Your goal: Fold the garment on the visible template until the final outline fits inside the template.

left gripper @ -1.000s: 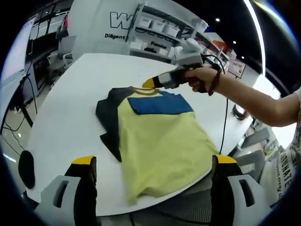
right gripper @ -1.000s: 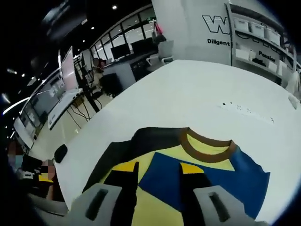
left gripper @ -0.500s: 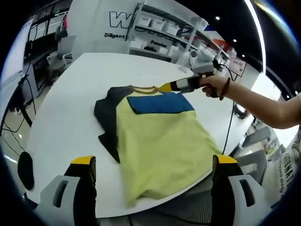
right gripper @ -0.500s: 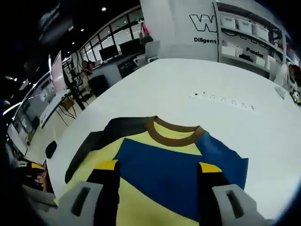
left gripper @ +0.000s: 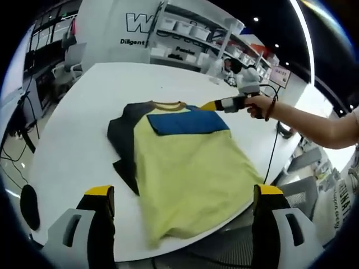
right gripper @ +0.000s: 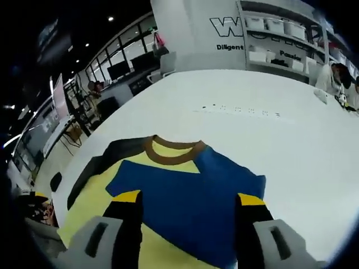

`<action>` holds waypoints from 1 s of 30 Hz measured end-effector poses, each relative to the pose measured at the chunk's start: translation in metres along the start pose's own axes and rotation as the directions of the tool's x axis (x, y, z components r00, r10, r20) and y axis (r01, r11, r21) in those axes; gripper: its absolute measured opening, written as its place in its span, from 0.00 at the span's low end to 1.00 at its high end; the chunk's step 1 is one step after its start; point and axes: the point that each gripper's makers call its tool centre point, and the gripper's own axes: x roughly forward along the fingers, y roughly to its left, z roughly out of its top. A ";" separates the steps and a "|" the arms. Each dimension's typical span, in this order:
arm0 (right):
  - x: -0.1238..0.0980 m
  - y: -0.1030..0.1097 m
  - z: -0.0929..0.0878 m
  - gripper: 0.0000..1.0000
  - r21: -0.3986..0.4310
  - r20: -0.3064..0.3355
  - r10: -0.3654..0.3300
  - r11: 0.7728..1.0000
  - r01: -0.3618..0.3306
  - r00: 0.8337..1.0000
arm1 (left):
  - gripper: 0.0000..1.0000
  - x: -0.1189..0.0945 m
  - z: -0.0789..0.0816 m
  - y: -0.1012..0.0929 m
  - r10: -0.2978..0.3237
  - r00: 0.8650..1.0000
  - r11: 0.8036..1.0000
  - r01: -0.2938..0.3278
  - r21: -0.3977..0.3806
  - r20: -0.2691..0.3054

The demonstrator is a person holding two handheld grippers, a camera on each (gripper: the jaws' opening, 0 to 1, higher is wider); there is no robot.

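Note:
A yellow shirt [left gripper: 185, 168] lies flat on the white table [left gripper: 73, 129], with a blue chest panel [left gripper: 188, 121], a brown collar [left gripper: 168, 105] and a dark sleeve [left gripper: 122, 140] folded out at its left. My left gripper [left gripper: 184, 191] stands open near the hem, above the table's front edge, with nothing between its jaws. My right gripper [left gripper: 212, 105], held by a hand, hovers by the blue panel's far right corner. From there, the right gripper [right gripper: 189, 197] is open over the blue panel [right gripper: 185, 188], with the collar [right gripper: 174, 154] beyond it.
The hem reaches the table's front edge [left gripper: 224, 223]. A cable [left gripper: 269, 151] hangs from the right gripper off the table's right side. A row of small marks [right gripper: 235, 110] sits on the table beyond the collar. Shelves with white bins [left gripper: 190, 31] stand behind.
The right gripper has drawn back from the collar to the shirt's right shoulder, and its jaws have spread wider. The shirt lies as before.

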 end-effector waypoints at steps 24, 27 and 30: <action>0.029 -0.101 -0.008 0.15 0.128 -0.017 -0.121 0.984 0.122 0.993 | 0.99 0.015 0.000 -0.007 -0.076 0.996 0.996 0.078 0.042 -0.040; 0.027 -0.103 -0.009 0.00 0.076 -0.029 -0.130 0.988 0.132 0.991 | 0.99 0.016 0.000 -0.006 -0.073 0.996 0.997 0.075 0.035 -0.041; 0.027 -0.100 -0.006 0.00 0.039 -0.014 -0.114 0.993 0.115 0.993 | 0.98 0.017 0.000 -0.003 -0.071 0.997 0.997 0.073 0.029 -0.041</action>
